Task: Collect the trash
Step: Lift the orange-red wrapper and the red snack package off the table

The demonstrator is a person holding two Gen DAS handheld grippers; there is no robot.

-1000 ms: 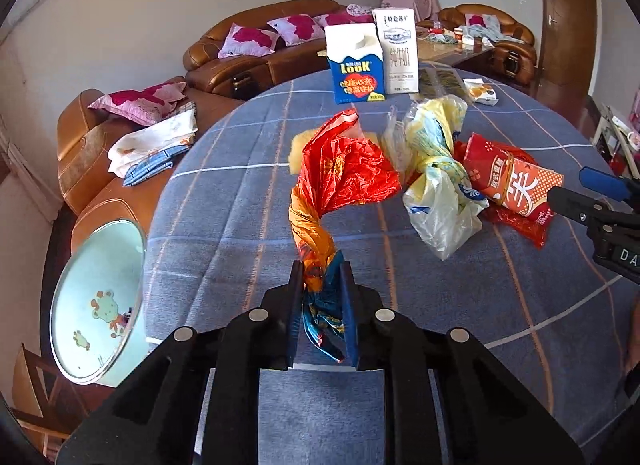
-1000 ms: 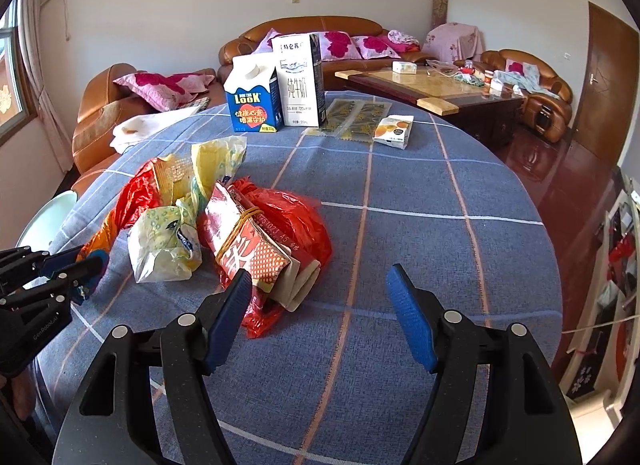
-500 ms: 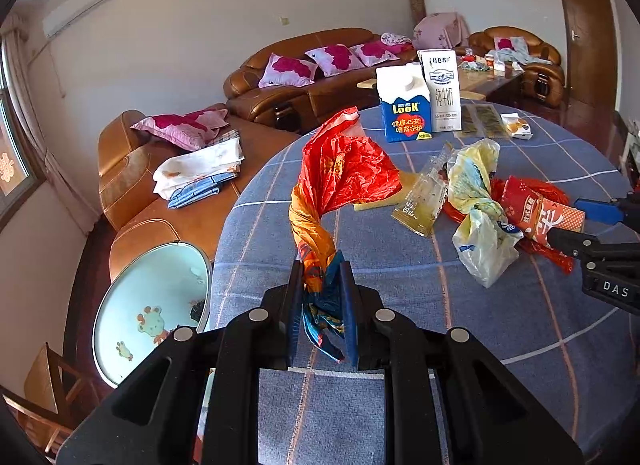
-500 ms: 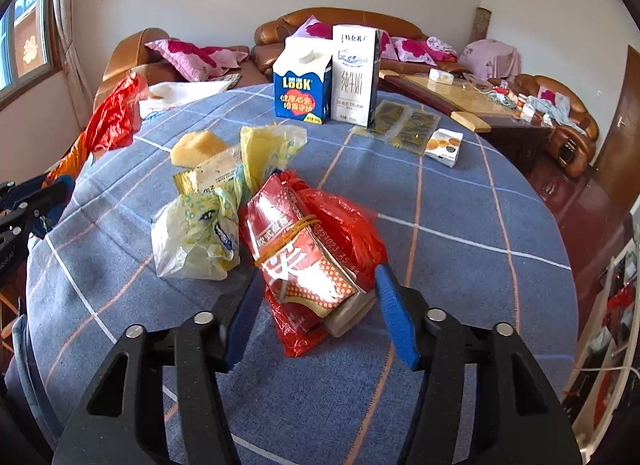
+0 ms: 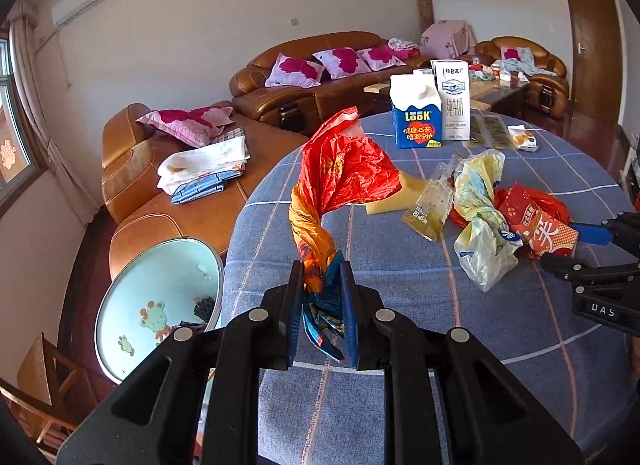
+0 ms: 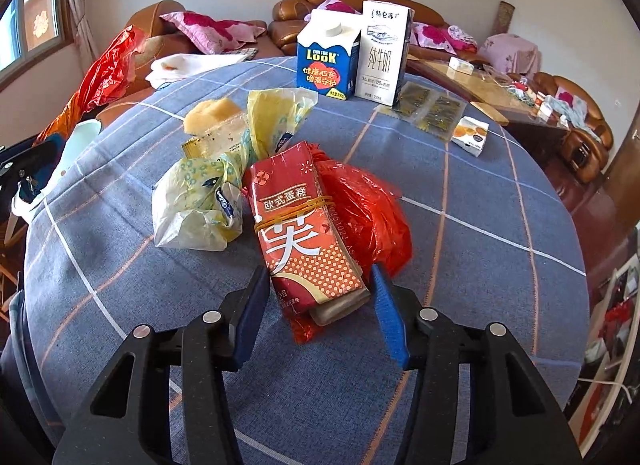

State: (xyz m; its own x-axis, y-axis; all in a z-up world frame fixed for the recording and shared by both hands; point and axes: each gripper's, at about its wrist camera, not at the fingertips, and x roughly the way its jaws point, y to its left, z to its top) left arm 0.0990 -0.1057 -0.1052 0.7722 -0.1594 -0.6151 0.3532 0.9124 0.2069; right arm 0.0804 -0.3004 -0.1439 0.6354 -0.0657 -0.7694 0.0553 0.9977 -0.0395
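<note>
Left gripper [image 5: 322, 297]: low centre of the left wrist frame, its fingers pinched tight on the twisted lower end of a red and orange plastic bag [image 5: 344, 173]. The bag stands up from the fingers and fans out in the middle of the frame, lifted above the bench.

Right gripper [image 6: 320, 313]: low centre of the right wrist frame, fingers spread at a middling width either side of the near end of a red cake packet [image 6: 304, 233]. I cannot tell whether the blue pads touch it.

Red cake packet: flat on the bench, bound by a yellow rubber band, lying on a crumpled red bag [image 6: 368, 213] that shows on its right.

Other trash: a pale yellow printed bag [image 6: 196, 205] just left of the packet; a clear wrapper [image 6: 216, 141] and a yellow sponge [image 6: 212, 115] behind it, toward the upper left.

Bench [image 6: 480, 225]: round, covered in a blue checked cloth.

Cartons: a blue LOOK carton [image 6: 326, 61] and a white milk carton [image 6: 384, 53] upright, side by side at the far edge, top centre.

Far right of the bench: flat dark sachets [image 6: 432, 111] and a small white box [image 6: 470, 135].

Beside the bench: a pale blue round basin [image 5: 160, 305] at lower left of the left wrist frame, below the bench edge.
</note>
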